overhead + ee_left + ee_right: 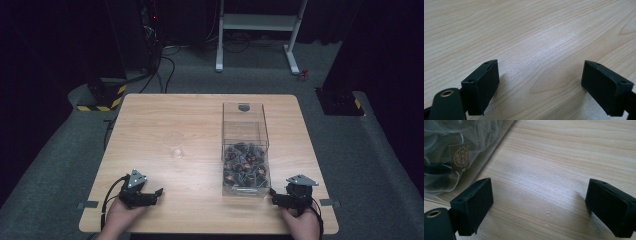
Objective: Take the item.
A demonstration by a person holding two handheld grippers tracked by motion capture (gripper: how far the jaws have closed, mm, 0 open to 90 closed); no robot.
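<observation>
Both tools rest low at the near edge of the wooden surface (200, 125), each held in a hand. The left gripper (159, 191) has its fingers (480, 86) spread wide with only bare wood between them; the right gripper (272, 196) likewise stands released, its fingers (472, 205) grasping nothing. The clear box (245, 150) stands just beside the right gripper, toward the right half of the surface, its lower part packed with small sachets (245, 165) in sheer wrapping. A small clear cup (176, 150) sits near the middle, well apart from the left gripper. The likely work is moving sachets from box to cup. The walls of the box are tall and see-through, so a finger could strike the rim on the way in and shove or tip the box. The sachets are soft and tangled, so one pinch may drag several. The cup looks light and hard to see; a nudge could knock it over.
</observation>
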